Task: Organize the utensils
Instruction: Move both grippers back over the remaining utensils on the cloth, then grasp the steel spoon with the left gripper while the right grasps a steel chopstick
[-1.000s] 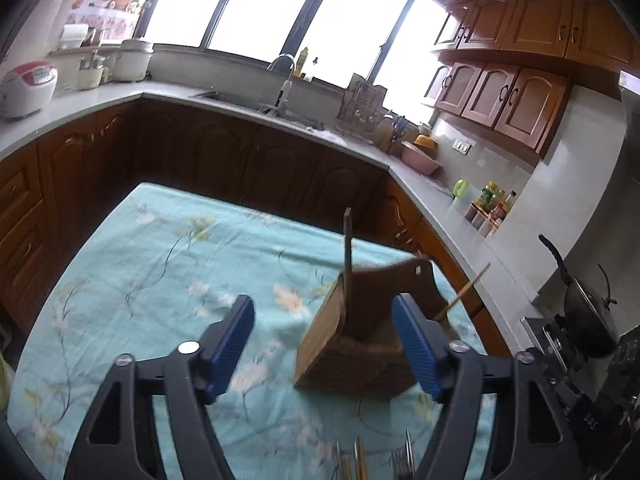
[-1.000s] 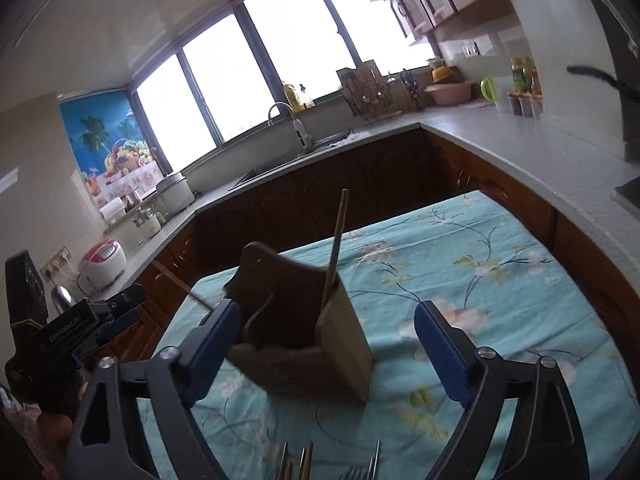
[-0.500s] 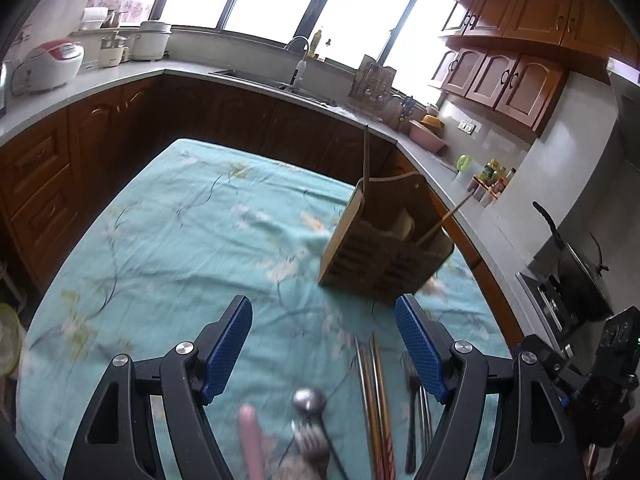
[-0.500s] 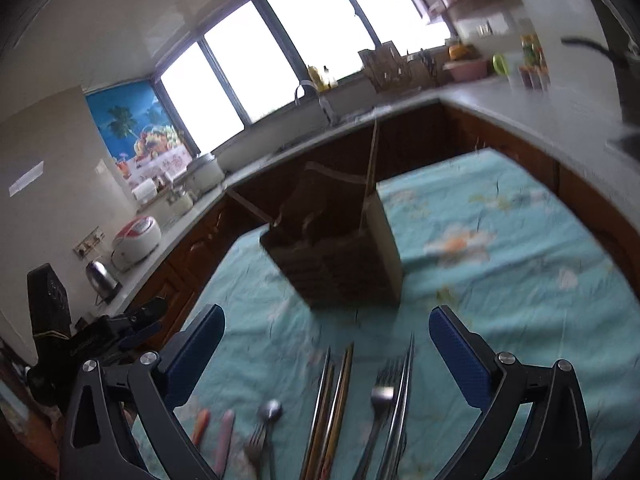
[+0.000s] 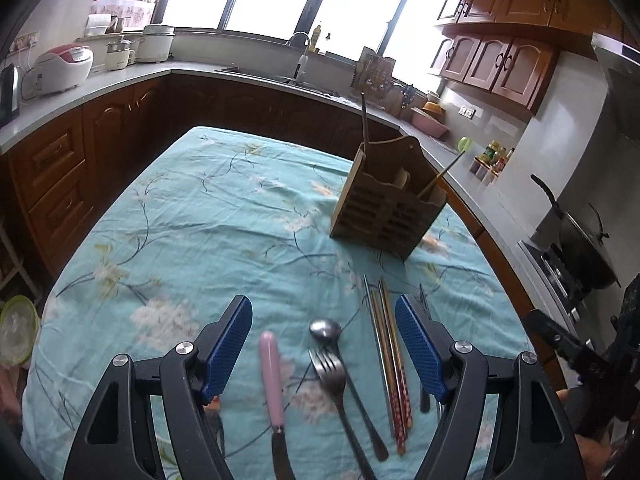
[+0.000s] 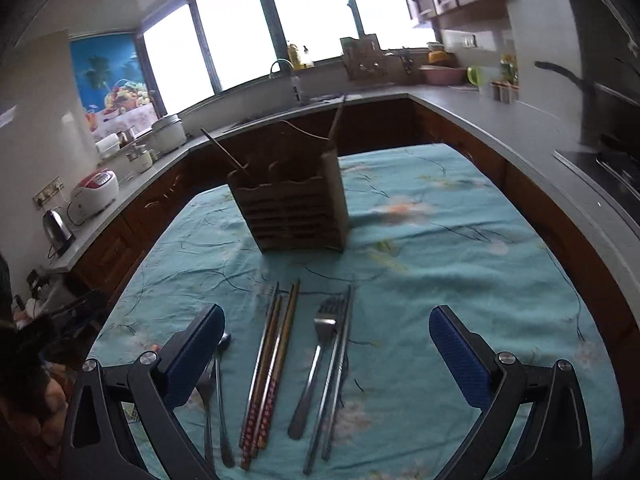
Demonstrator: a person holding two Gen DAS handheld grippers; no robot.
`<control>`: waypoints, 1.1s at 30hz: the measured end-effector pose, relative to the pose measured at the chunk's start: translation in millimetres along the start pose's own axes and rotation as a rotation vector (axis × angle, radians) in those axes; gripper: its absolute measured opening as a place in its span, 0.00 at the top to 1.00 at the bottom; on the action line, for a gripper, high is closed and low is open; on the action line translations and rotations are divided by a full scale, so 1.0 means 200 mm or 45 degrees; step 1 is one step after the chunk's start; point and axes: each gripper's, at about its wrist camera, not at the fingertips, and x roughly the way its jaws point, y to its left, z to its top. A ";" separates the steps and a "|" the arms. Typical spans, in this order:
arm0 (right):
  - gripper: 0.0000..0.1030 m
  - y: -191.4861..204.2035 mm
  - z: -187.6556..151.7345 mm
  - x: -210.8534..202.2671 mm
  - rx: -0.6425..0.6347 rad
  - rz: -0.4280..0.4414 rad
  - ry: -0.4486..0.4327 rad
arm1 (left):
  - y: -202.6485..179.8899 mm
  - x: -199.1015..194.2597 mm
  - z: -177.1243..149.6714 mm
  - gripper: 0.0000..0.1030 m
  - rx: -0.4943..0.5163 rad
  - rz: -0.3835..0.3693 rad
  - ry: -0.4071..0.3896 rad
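Observation:
A wooden utensil holder (image 5: 386, 212) (image 6: 296, 210) stands upright on the teal tablecloth with two sticks poking out of it. In front of it lie a pink-handled knife (image 5: 271, 376), a spoon (image 5: 325, 329), a fork (image 5: 330, 372) and chopsticks (image 5: 390, 354). The right wrist view shows the chopsticks (image 6: 272, 360), another fork (image 6: 320, 344) and metal chopsticks (image 6: 340, 360). My left gripper (image 5: 323, 344) hovers open over the knife, spoon and fork. Above the second fork my right gripper (image 6: 326, 354) stands wide open. Neither holds anything.
The table (image 5: 192, 216) sits inside a U-shaped kitchen counter (image 5: 100, 80) with a rice cooker (image 5: 60, 68), a sink and a dish rack. A pan (image 5: 580, 236) rests on the stove at the right. A green-lidded container (image 5: 16, 332) is past the table's left edge.
Both grippers have drawn back from the holder toward the near edge, so the utensils on the cloth now show between the fingers. The right gripper's jaws have spread a little wider.

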 end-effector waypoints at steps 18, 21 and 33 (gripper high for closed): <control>0.00 -0.02 -0.16 -0.03 -0.041 0.045 0.030 | -0.04 -0.03 -0.05 0.28 0.062 0.042 0.061; 0.01 -0.02 -0.18 0.01 -0.047 0.017 0.065 | -0.06 0.01 -0.05 0.29 0.079 0.058 0.092; 0.28 -0.05 -0.17 0.14 -0.052 0.048 0.130 | -0.15 0.31 0.01 0.55 0.154 0.031 0.303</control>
